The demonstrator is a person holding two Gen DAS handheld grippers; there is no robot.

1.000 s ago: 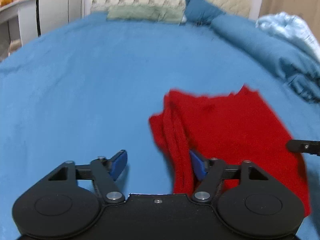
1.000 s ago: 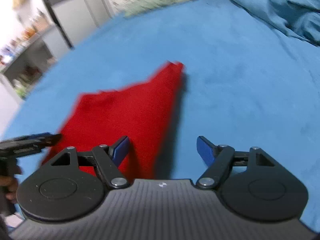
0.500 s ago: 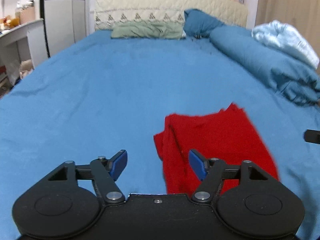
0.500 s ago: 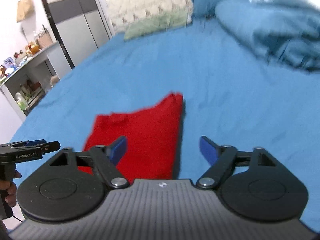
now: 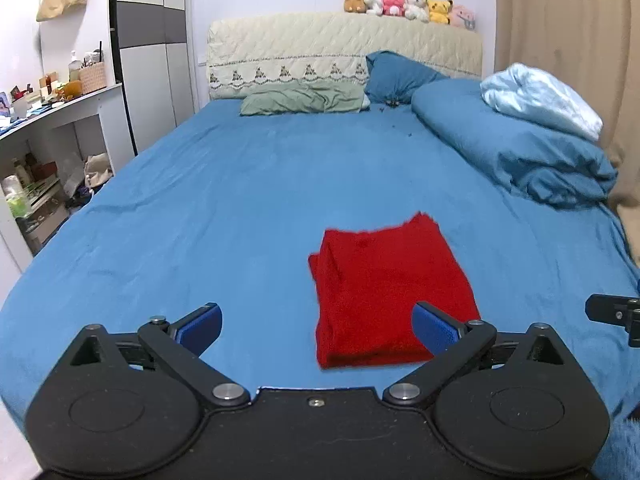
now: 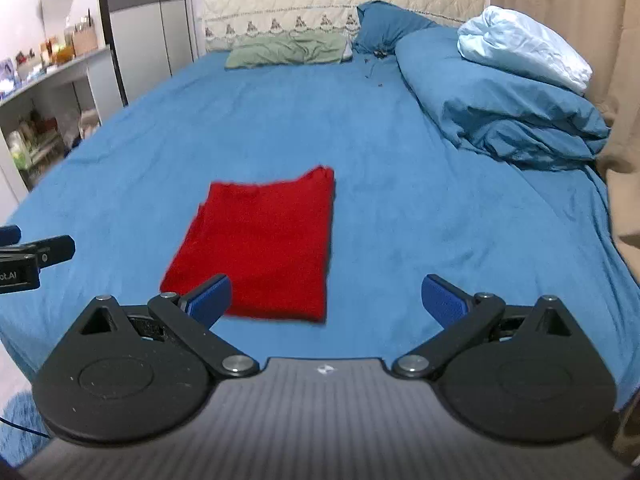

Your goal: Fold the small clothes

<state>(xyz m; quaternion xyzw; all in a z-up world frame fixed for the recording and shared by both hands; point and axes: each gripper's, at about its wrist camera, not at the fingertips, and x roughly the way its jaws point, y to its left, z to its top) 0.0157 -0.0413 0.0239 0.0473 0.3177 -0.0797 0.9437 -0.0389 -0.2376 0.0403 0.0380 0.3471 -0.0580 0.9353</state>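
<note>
Garment [image 5: 388,292] lies folded on the bed [image 5: 248,200] (looks finished), so I keep 2 tools released, left tool [image 5: 316,326] just widened, right tool [image 6: 326,298] empty.

Black left gripper [image 5: 316,326], grey-ribbed right gripper [image 6: 326,298], blue-padded fingers [image 5: 434,326].

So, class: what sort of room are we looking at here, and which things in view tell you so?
Most likely a home bedroom. A wide bed with a blue sheet fills the view, with pillows against a quilted headboard topped by soft toys; a folded red garment lies on it.
</note>
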